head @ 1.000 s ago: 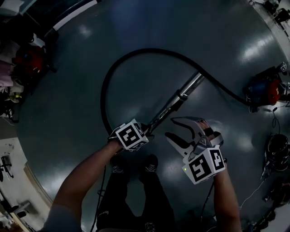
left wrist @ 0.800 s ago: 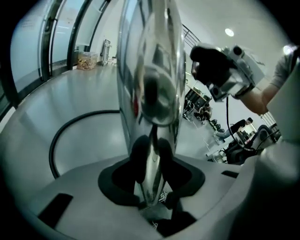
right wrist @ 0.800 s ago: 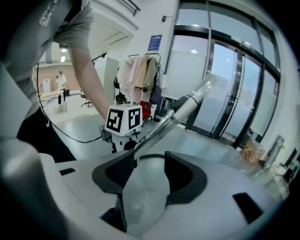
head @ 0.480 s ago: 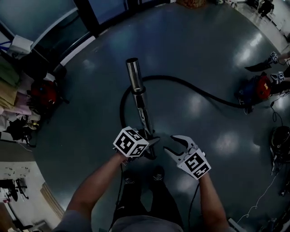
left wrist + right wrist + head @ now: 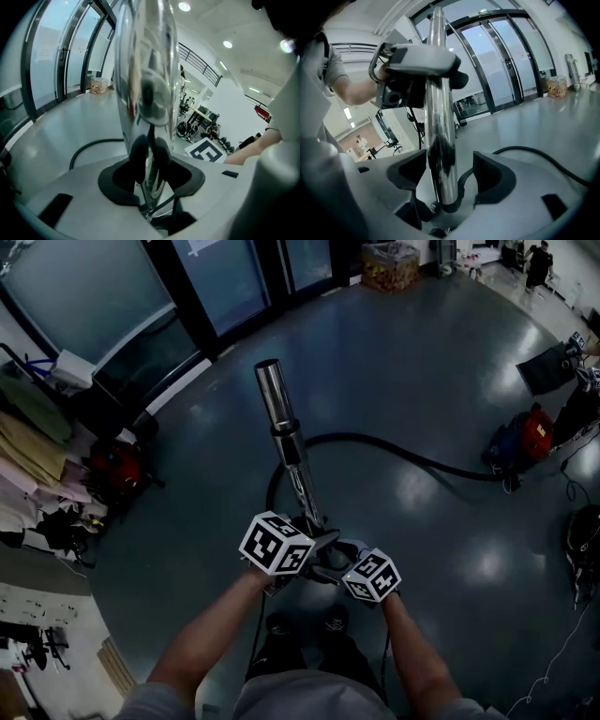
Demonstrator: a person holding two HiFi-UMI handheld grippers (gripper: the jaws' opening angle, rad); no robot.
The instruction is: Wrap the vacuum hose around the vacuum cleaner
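None of the wrapping looks done as yet: the black hose (image 5: 412, 457) lies slack on the floor (image 5: 394, 362), and no turn of it goes round the vacuum cleaner (image 5: 521, 439). From the foot of the wand (image 5: 286, 442) it bows out in a short loop, then runs in one long shallow curve to the cleaner, a small blue-and-red body standing well away from the wand, toward the right edge of the head view. The wand is held nearly upright, its open top end pointing away from the person. It is a polished metal tube with a darker collar partway along. The left claw (image 5: 152, 174) is partly closed and has its pads pressed on the wand's lower shaft, so it carries the wand. The right claw (image 5: 450, 178), just beside it on the same shaft, has just been opening. The tube stands between its jaws, with a gap showing on at least one side, so it grips nothing. As I judge it, the whole job remains: bringing wand and hose over to the cleaner and winding the hose round its body.
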